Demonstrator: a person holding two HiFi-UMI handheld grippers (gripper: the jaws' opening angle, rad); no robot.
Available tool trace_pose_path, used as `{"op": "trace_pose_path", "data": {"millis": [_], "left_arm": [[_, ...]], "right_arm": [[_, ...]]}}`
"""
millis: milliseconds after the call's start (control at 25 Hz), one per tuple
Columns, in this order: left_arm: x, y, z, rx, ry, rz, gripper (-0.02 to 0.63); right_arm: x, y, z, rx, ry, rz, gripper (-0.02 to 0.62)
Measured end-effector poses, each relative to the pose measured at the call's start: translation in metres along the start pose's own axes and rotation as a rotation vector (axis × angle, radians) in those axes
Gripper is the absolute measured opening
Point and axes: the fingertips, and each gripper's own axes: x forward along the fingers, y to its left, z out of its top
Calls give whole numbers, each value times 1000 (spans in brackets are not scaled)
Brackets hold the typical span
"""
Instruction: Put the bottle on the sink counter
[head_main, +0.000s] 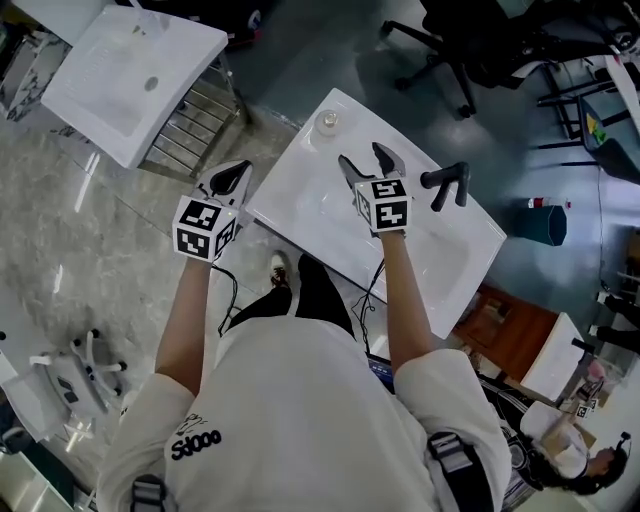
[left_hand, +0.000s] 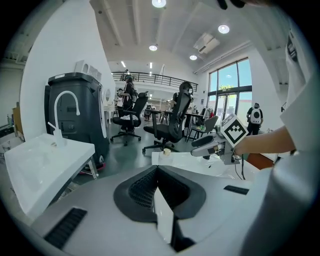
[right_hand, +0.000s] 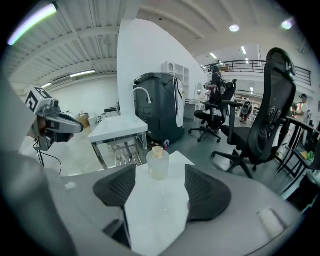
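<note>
A small clear bottle (head_main: 327, 122) with a pale cap stands upright at the far corner of the white sink counter (head_main: 300, 205). My right gripper (head_main: 370, 163) hovers over the counter a little short of it, open, nothing between its fingers. In the right gripper view the bottle (right_hand: 158, 164) stands just beyond the two dark pads (right_hand: 118, 186) of the gripper (right_hand: 160, 186), apart from both. My left gripper (head_main: 233, 180) hangs off the counter's left edge, shut and empty; its pads (left_hand: 145, 190) meet in a V in the left gripper view.
A black faucet (head_main: 447, 183) rises from the counter right of my right gripper. A second white sink (head_main: 135, 70) on a metal frame stands to the far left. Black office chairs (head_main: 455, 45) and a blue bin (head_main: 546, 223) lie beyond.
</note>
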Motion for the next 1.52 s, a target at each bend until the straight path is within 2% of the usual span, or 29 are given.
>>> {"op": "trace_pose_path", "data": {"millis": [280, 680, 960, 1160, 1520], "left_arm": [[-9, -3, 30, 41, -63, -27, 6], [-29, -22, 65, 112, -147, -44, 6], [-47, -38, 94, 161, -218, -52, 6], [-61, -47, 109, 214, -251, -49, 6], [-87, -68, 137, 261, -331, -72, 6]], "right_arm": [[-41, -7, 17, 29, -44, -90, 233], [-97, 3, 49, -24, -123, -140, 97], [-141, 8, 79, -12, -229, -173, 12], [-170, 20, 100, -32, -295, -188, 11], [-228, 44, 136, -82, -417, -198, 11]]}}
